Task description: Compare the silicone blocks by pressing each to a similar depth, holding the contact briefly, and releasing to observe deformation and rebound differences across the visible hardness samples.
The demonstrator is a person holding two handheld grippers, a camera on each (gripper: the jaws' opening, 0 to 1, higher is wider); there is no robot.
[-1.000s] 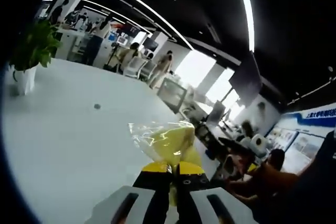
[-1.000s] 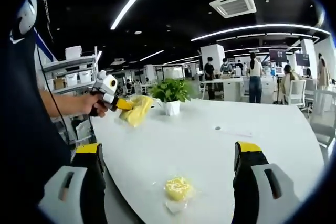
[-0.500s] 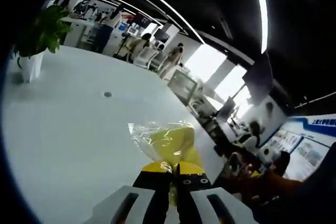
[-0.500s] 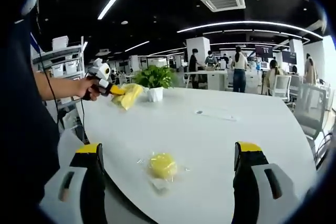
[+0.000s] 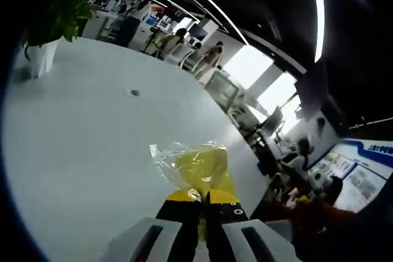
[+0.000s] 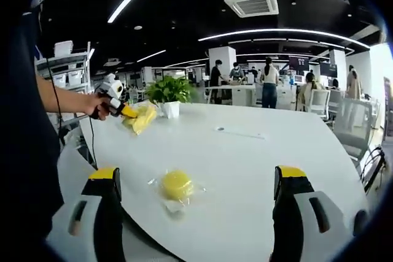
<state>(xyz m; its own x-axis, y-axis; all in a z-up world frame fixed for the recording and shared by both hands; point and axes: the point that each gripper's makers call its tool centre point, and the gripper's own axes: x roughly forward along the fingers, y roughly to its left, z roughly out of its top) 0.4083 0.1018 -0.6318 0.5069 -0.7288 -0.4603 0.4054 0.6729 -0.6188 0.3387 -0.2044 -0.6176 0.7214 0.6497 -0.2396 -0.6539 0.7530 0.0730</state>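
My left gripper (image 5: pixel 201 197) is shut on a yellow silicone block in a clear plastic bag (image 5: pixel 195 167), held up over the white table (image 5: pixel 73 133). The right gripper view shows that same left gripper (image 6: pixel 126 111) at the far left in a person's hand, the bagged yellow block (image 6: pixel 141 116) hanging from its tips above the table. A second yellow, round silicone block in a clear wrapper (image 6: pixel 176 184) lies on the white table (image 6: pixel 245 164) near its front edge. My right gripper (image 6: pixel 196 182) stands open, its jaws wide apart on either side of that round block and nearer the camera than it.
A potted green plant (image 6: pixel 167 94) stands at the table's far left, also seen as the plant (image 5: pixel 52 26). A small dark spot (image 5: pixel 134 92) marks the tabletop. Office chairs (image 6: pixel 353 127), desks and several standing people fill the background.
Both cameras have shifted. In the right gripper view the round block sits further left and higher between the jaws. The left gripper keeps its hold on the bagged block.
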